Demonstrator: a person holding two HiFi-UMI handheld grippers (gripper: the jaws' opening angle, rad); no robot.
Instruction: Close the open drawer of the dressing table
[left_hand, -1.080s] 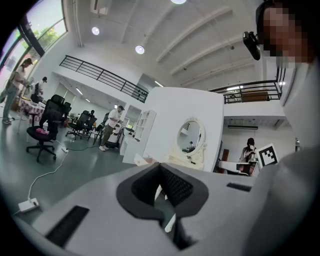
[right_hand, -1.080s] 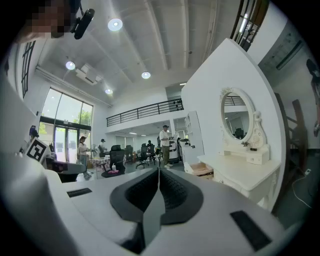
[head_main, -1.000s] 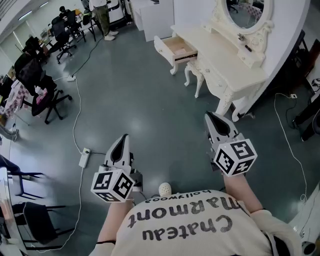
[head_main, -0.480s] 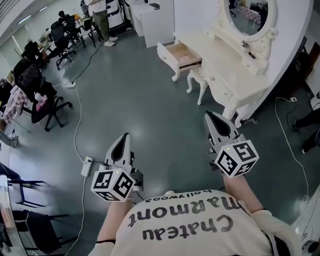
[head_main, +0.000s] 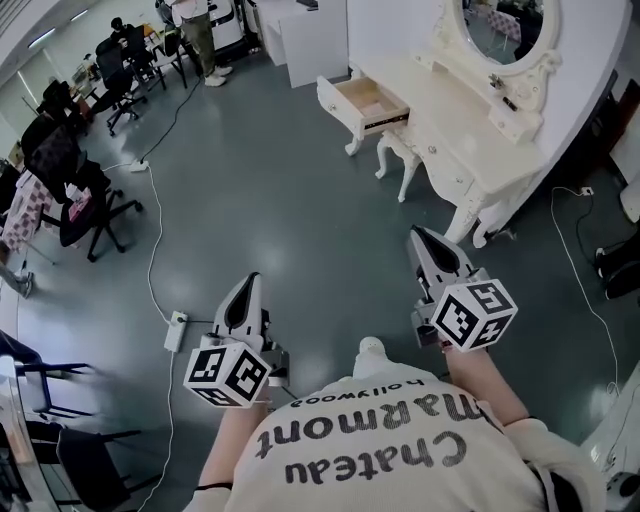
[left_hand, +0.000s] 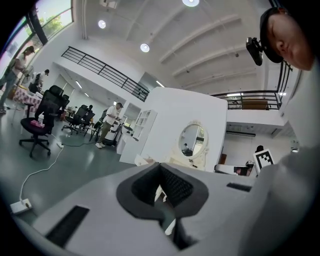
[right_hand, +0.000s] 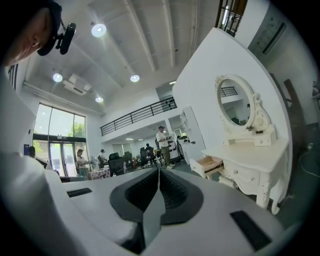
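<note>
**A:** Where is the open drawer from the two grippers?

**B:** The open drawer (head_main: 362, 100) lies well ahead of both, across bare grey floor (head_main: 300, 230). From the right gripper (head_main: 421, 238) it is ahead and a little left. From the left gripper (head_main: 249, 284) it is ahead and clearly to the right. The right one is nearer, though neither is close.

**A:** Which way does it run?

**B:** It sticks out of the far end of the dressing table (head_main: 455, 135), and its long axis points out to the left, across the line the grippers aim along. Its front panel faces left, so the closing push probably has to go rightward, into the table.

**A:** Are the grippers carrying anything?

**B:** No. In each gripper's own view the dark ribbed pads meet at the tips with nothing between them. Both point level, forward.

**A:** What is the furniture like?

**B:** The table is cream-painted with a smooth top and curved, carved legs. An oval mirror (head_main: 500, 22) in an ornate frame stands at its back, against a white wall. The drawer is a shallow box, bare tan wood inside, and looks empty. Its cream front is hard and flat, so it should take a push from closed tips well.
</note>
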